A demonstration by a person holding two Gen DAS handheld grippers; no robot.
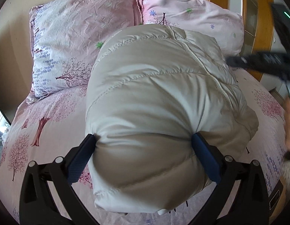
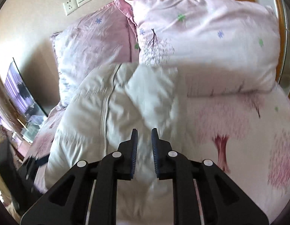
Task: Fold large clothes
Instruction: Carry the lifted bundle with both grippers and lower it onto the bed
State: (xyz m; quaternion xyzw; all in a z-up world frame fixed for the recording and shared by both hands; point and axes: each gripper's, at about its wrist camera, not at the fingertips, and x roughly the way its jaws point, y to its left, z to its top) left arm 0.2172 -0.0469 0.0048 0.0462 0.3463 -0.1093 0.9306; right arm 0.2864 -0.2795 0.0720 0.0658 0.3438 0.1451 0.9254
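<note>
The left tongs (image 1: 143, 144) are gripping the folded jacket (image 1: 163, 97) wide across its near end on the bed (image 1: 51, 131) — the right view alone is showing the right tongs (image 2: 144, 136) narrowly parted, empty, over the jacket.

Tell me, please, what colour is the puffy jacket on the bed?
The jacket is off-white, quilted; clearest in the left wrist view.

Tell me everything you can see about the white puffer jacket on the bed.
The white puffer jacket is quilted, shiny and padded, with stitched seams and a closed zipper running along it. It lies folded into a thick bundle on the pink floral bedsheet, its far end against the pillows. The left gripper straddles its near end, fingers wide and pressing into the padding.
</note>
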